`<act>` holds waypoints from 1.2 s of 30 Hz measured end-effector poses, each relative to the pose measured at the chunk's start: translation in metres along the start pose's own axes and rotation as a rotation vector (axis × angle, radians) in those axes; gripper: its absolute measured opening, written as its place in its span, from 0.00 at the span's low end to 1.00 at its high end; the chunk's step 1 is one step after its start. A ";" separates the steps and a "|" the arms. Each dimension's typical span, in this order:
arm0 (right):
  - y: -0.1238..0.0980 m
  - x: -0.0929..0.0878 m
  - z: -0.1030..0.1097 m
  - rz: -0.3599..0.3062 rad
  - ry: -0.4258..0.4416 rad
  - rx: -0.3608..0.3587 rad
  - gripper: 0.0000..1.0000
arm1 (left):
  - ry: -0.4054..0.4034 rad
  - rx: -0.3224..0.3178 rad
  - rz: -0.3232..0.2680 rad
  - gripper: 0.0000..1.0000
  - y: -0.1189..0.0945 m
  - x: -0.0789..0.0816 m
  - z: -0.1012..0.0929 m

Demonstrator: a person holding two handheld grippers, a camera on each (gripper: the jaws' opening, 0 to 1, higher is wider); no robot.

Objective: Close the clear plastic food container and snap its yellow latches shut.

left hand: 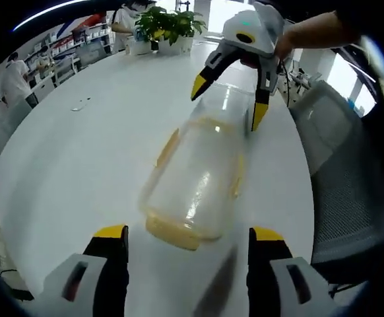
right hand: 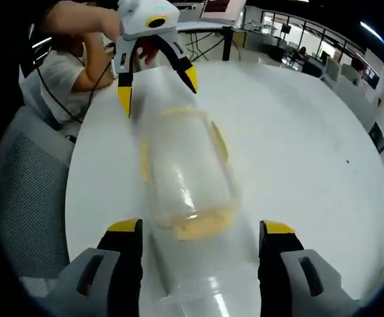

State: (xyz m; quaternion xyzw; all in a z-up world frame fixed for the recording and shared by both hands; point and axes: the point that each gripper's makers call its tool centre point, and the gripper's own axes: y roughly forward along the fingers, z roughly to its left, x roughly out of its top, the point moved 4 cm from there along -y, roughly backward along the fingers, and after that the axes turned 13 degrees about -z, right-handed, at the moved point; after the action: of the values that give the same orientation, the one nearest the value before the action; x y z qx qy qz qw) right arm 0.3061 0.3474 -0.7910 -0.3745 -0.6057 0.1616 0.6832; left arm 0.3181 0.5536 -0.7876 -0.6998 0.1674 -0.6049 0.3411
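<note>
White and round, the worktop [left hand: 80,152] is carrying the clear container [left hand: 195,178] lengthwise between us. We are holding the left hand-held gripper [left hand: 185,244] wide at its near end and the right hand-held gripper [left hand: 228,99] wide over the far end, neither touching it. Its lid is looking seated, though blur is hiding that; the yellow latches [left hand: 167,146] are seemingly waiting to be snapped. Beyond, potted plants [left hand: 169,26] are standing.

A round white surface [left hand: 80,152] fills the room's middle. Potted green plants [left hand: 169,25] stand at its far edge, a grey mesh chair [left hand: 350,191] alongside, bright windows [right hand: 297,30] beyond.
</note>
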 end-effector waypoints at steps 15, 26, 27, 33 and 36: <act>0.011 -0.009 -0.004 0.115 -0.058 0.069 0.61 | 0.149 -0.060 0.099 0.63 0.008 -0.005 0.013; 0.018 -0.009 -0.003 0.157 -0.127 0.092 0.54 | 0.205 -0.085 0.139 0.60 0.015 -0.006 0.016; 0.018 -0.009 -0.004 0.160 -0.128 0.091 0.54 | 0.211 -0.088 0.145 0.60 0.015 -0.006 0.016; 0.020 -0.009 -0.005 0.174 -0.129 0.099 0.52 | 0.233 -0.099 0.152 0.55 0.017 -0.008 0.017; 0.022 -0.007 -0.007 0.175 -0.134 0.092 0.54 | 0.238 -0.111 0.150 0.52 0.018 -0.008 0.016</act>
State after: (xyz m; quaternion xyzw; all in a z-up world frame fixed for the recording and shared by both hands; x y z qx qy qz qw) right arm 0.3167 0.3549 -0.8112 -0.3826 -0.6070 0.2728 0.6409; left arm 0.3350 0.5502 -0.8063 -0.6264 0.2919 -0.6462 0.3239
